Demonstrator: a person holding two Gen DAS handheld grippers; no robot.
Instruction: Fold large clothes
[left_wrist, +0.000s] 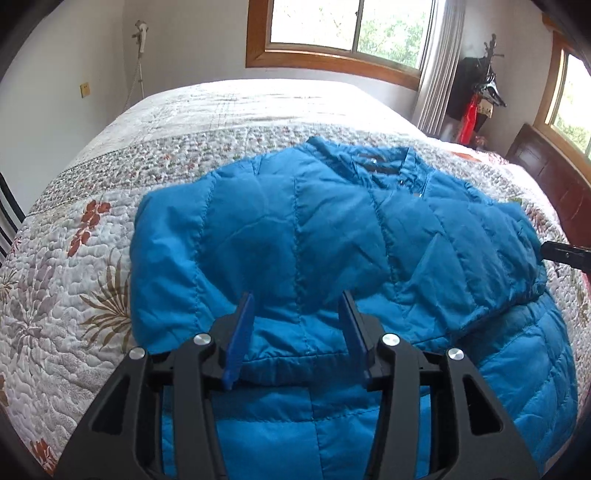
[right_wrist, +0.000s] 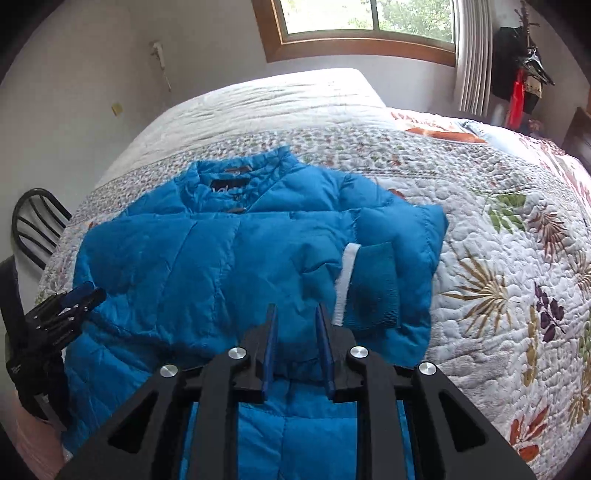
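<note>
A blue quilted puffer jacket (left_wrist: 332, 240) lies on the bed, collar away from me, with both sleeves folded in across its front. It also shows in the right wrist view (right_wrist: 207, 258), where a sleeve cuff with a white band (right_wrist: 373, 288) lies on top. My left gripper (left_wrist: 298, 301) is open, its blue fingers (left_wrist: 242, 332) hovering over the jacket's lower middle and holding nothing. My right gripper (right_wrist: 296, 312) is open over the jacket near the cuff, empty. The left gripper also shows in the right wrist view (right_wrist: 77, 295) at the jacket's left edge.
The floral quilted bedspread (left_wrist: 74, 258) covers the bed on all sides of the jacket. A dark chair back (right_wrist: 33, 225) stands at the bed's left edge. A wooden headboard (left_wrist: 546, 173), a window (left_wrist: 351, 26) and a coat rack (left_wrist: 487, 74) stand beyond the bed.
</note>
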